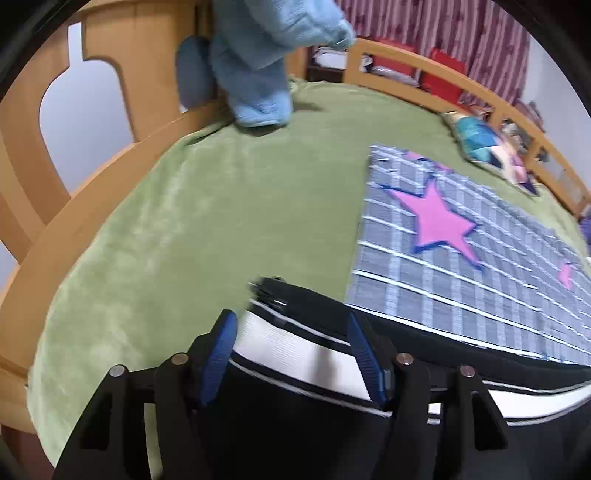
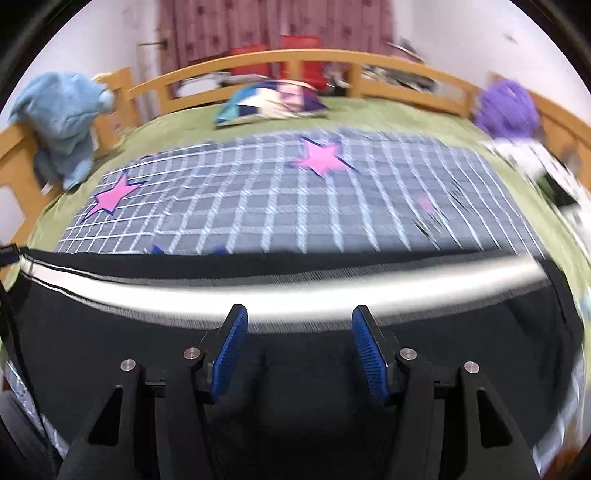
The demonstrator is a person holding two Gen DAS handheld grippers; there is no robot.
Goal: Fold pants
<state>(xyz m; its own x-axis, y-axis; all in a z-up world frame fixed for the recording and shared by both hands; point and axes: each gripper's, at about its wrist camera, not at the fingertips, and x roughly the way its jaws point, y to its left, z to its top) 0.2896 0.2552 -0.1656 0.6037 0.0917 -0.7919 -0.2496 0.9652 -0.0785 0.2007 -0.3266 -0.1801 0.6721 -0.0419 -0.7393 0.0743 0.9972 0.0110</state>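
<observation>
From the left wrist, the left gripper (image 1: 291, 332) hangs with its jaws apart over the end of the black pants (image 1: 310, 424), right where the white side stripe (image 1: 291, 350) runs. The blue pads (image 1: 221, 350) sit either side of the stripe, and nothing is pinched between them. The pants lie along the near edge of the grey checked blanket (image 1: 461, 266), partly on it and partly on the green bed cover (image 1: 192, 221). I judge this to be the pause between folds: the garment looks laid long and flat, and the next move calls for both hands to drop, nip the cloth at matching spots and carry one part over the other. Beyond the blanket a blue plush toy (image 1: 258, 74) leans on the wooden bed rail (image 1: 110, 162).

From the right wrist, the right gripper (image 2: 297, 332) is likewise empty, jaws standing apart above the pants (image 2: 295, 369), whose stripe (image 2: 295, 291) runs across just beyond the fingertips. The view is smeared, so fine creases are lost. Past the checked blanket (image 2: 258, 195) lie a patchwork cushion (image 2: 266, 101), a purple bundle (image 2: 508, 109) by the rail (image 2: 258, 61), and pink curtains (image 2: 258, 26).
</observation>
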